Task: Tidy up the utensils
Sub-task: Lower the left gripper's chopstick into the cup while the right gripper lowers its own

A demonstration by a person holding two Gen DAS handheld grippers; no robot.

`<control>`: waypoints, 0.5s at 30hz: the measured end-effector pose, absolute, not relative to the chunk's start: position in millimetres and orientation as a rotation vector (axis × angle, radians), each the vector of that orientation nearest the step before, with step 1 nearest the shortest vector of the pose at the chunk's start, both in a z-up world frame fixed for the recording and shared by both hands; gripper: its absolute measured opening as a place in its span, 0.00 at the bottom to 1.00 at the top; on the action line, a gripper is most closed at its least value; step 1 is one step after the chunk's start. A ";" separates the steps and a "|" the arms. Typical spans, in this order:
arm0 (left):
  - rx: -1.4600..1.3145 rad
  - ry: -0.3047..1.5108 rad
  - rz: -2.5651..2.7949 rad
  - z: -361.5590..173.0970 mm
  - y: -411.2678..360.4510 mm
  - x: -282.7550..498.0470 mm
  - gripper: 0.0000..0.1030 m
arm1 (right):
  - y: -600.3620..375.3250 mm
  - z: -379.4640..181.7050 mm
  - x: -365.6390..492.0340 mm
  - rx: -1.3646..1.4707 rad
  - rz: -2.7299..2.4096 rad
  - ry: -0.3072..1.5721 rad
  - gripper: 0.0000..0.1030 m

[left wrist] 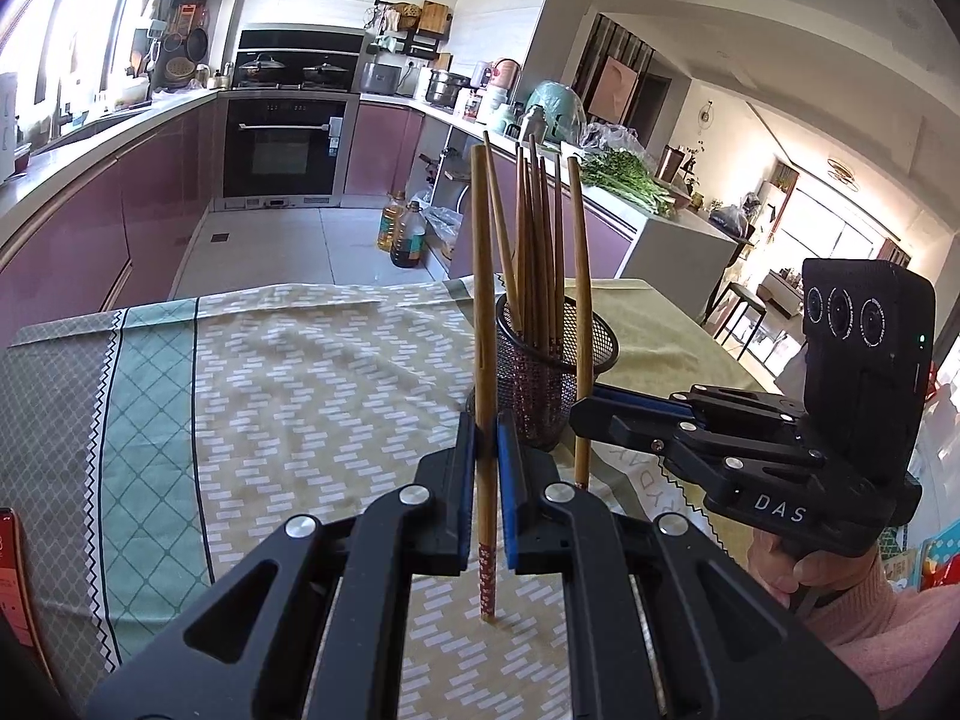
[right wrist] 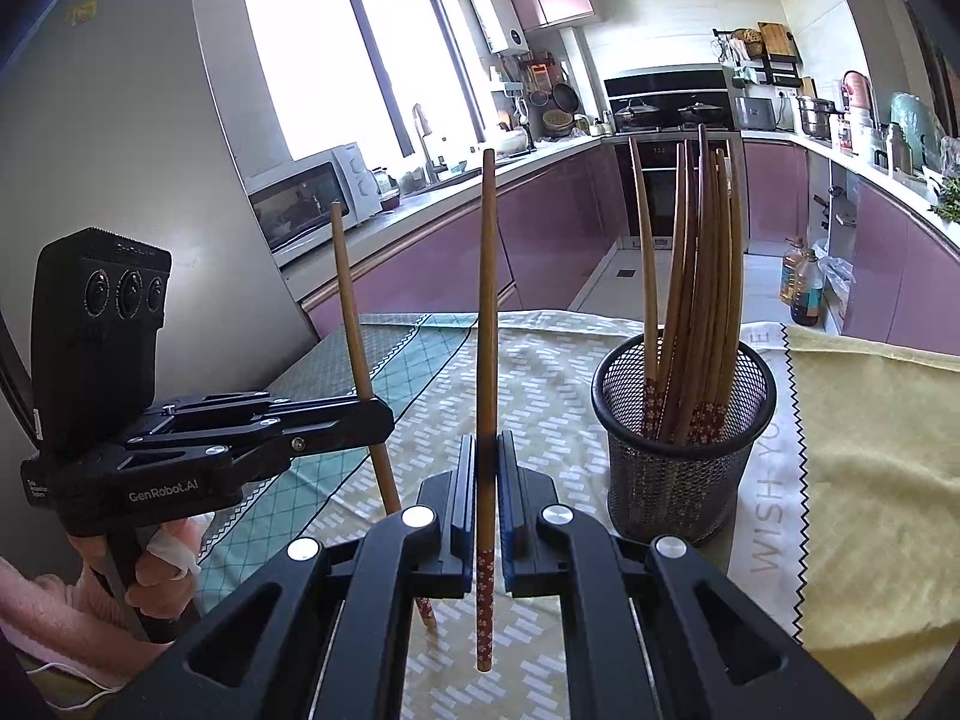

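**Both hand-held grippers clamp one chopstick each, near the mesh holder**

While both chopsticks stand about upright, each hand-held gripper is closed tight on one. Left hand-held gripper (left wrist: 487, 450): jaws pinched on the left chopstick (left wrist: 483, 324), patterned red end down, its tip at or just above the patterned cloth (left wrist: 288, 396); cannot tell if it touches. Right hand-held gripper (right wrist: 487, 480): jaws likewise pressed on the right chopstick (right wrist: 487, 324), patterned end down, tip hanging close over the cloth. In the left wrist view, right hand-held gripper (left wrist: 585, 414) comes in from the right edge, its chopstick (left wrist: 580, 300) just beside the mesh holder (left wrist: 555, 378). Black mesh holder (right wrist: 681, 450) stands upright on the surface, toward the far edge, where the patterned cloth meets a yellow towel (right wrist: 870, 468). Bundle of chopsticks (right wrist: 696, 300) inside the holder, patterned ends down, tops fanned out. Both held chopsticks outside the holder, on its near side. Person's hands in pink sleeves grip the handles.
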State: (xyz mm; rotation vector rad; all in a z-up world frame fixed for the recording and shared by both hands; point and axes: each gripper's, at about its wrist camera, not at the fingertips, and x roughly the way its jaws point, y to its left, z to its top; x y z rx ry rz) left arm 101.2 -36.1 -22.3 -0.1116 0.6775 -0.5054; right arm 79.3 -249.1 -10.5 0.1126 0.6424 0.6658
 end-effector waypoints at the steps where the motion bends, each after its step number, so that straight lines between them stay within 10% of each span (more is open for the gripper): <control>1: -0.112 0.676 -0.506 -21.5 -36.1 101.0 0.08 | -247.5 -9.8 79.4 0.114 0.665 0.641 0.06; 15: -0.111 0.654 -0.530 -14.9 -35.5 100.2 0.08 | -251.1 0.9 85.9 0.113 0.644 0.610 0.06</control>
